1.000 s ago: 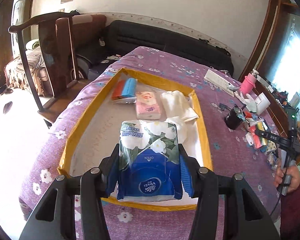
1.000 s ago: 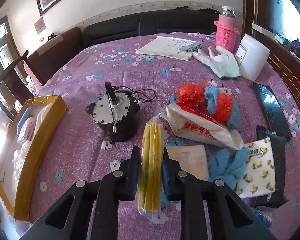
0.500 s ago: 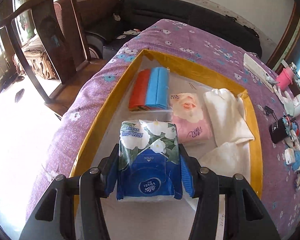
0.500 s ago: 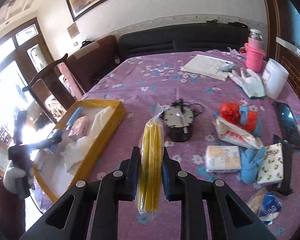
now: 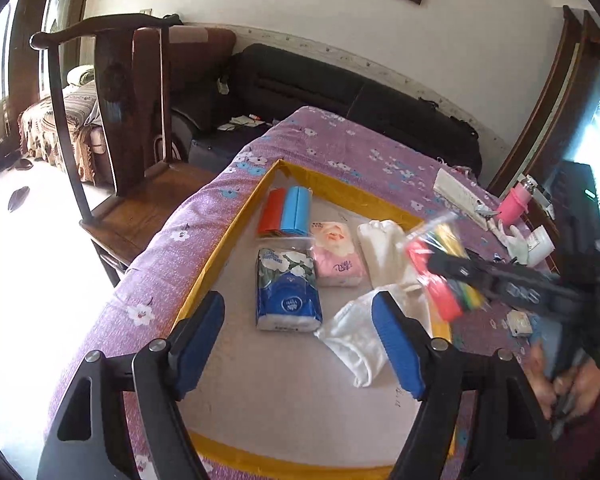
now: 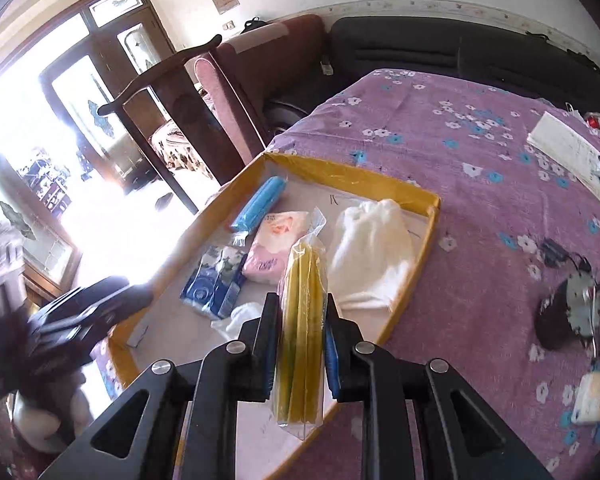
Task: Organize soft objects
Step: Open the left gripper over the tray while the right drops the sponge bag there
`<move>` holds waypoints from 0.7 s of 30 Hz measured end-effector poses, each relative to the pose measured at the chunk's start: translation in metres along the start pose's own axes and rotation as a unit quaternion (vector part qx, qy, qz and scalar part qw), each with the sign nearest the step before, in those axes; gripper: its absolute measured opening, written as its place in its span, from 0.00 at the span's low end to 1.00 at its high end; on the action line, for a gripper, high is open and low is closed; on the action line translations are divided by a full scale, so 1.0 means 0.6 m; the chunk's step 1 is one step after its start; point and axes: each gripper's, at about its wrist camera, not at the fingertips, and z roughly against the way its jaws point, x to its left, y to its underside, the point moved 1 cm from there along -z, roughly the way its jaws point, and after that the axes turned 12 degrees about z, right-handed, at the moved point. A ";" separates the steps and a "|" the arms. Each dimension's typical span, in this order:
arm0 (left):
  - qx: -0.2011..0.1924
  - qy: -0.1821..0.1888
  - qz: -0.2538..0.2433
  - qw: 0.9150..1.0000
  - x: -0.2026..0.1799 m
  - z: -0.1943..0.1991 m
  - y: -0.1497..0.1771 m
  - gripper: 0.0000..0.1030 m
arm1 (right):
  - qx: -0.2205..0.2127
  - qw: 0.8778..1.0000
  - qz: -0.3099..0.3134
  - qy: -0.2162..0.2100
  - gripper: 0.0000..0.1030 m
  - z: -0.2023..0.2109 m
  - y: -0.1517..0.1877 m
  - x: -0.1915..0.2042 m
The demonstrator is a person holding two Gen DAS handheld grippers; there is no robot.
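The left gripper (image 5: 298,338) hangs spread above the yellow-rimmed tray (image 5: 236,236) at the bench's edge; the blue tissue pack (image 5: 287,290) lies inside, beside a pink pack (image 5: 336,254) and white cloth (image 5: 384,248). The right gripper (image 6: 302,344) pinches a bagged yellow cloth (image 6: 302,320) over the tray.

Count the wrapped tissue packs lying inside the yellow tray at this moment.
2. The blue floral tissue pack lies near the tray's left wall, just ahead of the open left gripper. The pink tissue pack touches its far right corner. The white cloths could hide more.

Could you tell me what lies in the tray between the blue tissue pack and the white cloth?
The pink tissue pack lies between the blue tissue pack and the white cloth, shown in the left wrist view.
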 end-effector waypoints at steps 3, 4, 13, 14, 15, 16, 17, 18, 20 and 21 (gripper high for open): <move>-0.003 0.023 -0.001 1.000 0.012 0.019 0.019 0.80 | 0.012 1.000 0.006 0.023 0.21 -0.051 -0.038 -0.007; 0.002 0.030 0.002 1.000 0.017 0.019 0.023 0.80 | 0.013 1.000 0.005 0.027 0.21 -0.066 -0.048 -0.011; 0.022 0.038 0.030 0.999 0.054 0.000 0.031 0.80 | 0.010 1.000 -0.013 0.026 0.27 -0.136 -0.119 -0.034; 0.023 0.039 0.031 0.999 0.054 -0.001 0.031 0.80 | 0.011 1.000 -0.016 0.024 0.34 -0.138 -0.122 -0.036; 0.024 0.039 0.032 0.998 0.054 -0.002 0.032 0.80 | 0.010 0.999 -0.018 0.025 0.41 -0.137 -0.123 -0.037; 0.024 0.040 0.033 0.998 0.053 -0.003 0.033 0.80 | 0.007 0.999 -0.019 0.027 0.44 -0.134 -0.123 -0.038; 0.024 0.040 0.033 0.998 0.052 -0.003 0.034 0.80 | 0.006 0.999 -0.018 0.028 0.45 -0.130 -0.121 -0.039; 0.025 0.041 0.035 0.998 0.051 -0.004 0.035 0.80 | 0.005 0.999 -0.019 0.027 0.45 -0.124 -0.117 -0.038; 0.027 0.040 0.039 0.998 0.049 -0.005 0.037 0.80 | 0.005 0.999 -0.030 0.024 0.45 -0.114 -0.109 -0.046; 0.029 0.040 0.040 0.998 0.047 -0.003 0.039 0.80 | 0.004 0.999 -0.039 0.018 0.45 -0.106 -0.103 -0.052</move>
